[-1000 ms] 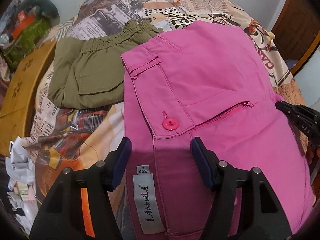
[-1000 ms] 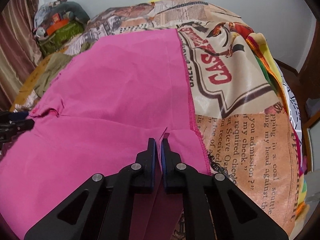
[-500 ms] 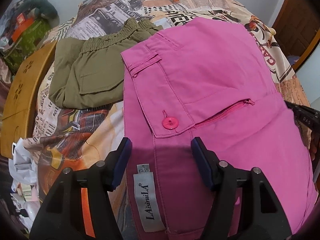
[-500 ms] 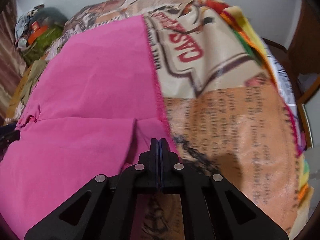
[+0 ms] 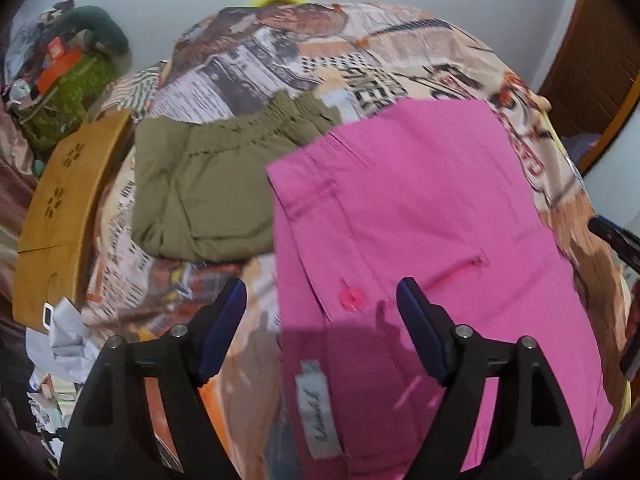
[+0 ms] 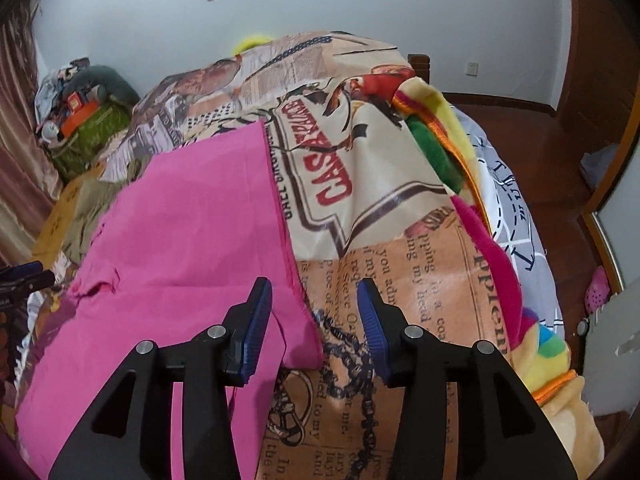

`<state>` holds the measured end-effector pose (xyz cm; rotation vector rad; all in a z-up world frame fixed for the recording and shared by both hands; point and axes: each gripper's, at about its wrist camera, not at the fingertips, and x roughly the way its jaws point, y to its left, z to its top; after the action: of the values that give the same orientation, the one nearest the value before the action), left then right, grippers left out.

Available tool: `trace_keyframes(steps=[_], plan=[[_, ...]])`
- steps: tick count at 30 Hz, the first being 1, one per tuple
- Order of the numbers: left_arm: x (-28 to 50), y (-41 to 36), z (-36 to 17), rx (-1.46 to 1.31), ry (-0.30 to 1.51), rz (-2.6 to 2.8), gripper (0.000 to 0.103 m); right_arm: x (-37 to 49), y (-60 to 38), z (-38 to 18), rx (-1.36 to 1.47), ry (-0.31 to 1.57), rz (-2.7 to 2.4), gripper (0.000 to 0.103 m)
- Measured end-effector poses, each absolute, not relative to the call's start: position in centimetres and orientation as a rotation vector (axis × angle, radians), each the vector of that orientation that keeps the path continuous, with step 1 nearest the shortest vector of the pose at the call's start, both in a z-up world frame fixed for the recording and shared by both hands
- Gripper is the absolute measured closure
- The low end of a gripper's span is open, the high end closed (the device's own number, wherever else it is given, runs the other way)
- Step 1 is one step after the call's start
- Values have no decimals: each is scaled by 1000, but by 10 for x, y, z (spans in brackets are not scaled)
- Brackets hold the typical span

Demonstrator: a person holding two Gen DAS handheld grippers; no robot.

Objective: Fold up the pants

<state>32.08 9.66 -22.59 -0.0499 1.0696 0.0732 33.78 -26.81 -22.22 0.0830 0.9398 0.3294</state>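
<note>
While the pink pants [image 5: 420,220] lie flat on the bedspread [image 6: 400,272], both grippers hang above them holding nothing. The left gripper [image 5: 320,300] gapes wide over the waistband; the right gripper [image 6: 314,300] stands apart at the leg hem.

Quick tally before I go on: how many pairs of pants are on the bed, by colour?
Pink pants: 1, spread flat
Olive-green pants: 1, folded, beside the pink pair
Total: 2 pairs on the bedspread

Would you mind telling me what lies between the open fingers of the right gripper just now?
In the right wrist view, the right gripper frames the hem corner of the pink pants and the newspaper-print bedspread beside it; it grips nothing.
</note>
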Motion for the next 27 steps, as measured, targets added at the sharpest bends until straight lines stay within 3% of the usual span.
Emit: trace_keyframes(steps=[11,18,20,22,23,27], plan=[[355,105,-279,-129,1226,45,25,355,-249,-268,96,1093,378,62],[357,105,-287,-179,1226,12,25,355,-238,-284,64,1121,419,63],[357,99,-287,-142,1215,5,32,353,-239,-284,68,1122,440,78],[355,91,-286,-101,1201,-8,43,351,-236,-285,58,1117,445,85],[355,85,-285,-69,1193,-8,49,348,-234,-285,27,1106,440,95],[355,65,-284,89,1152,40,63,347,-227,-286,-33,1096,431,97]])
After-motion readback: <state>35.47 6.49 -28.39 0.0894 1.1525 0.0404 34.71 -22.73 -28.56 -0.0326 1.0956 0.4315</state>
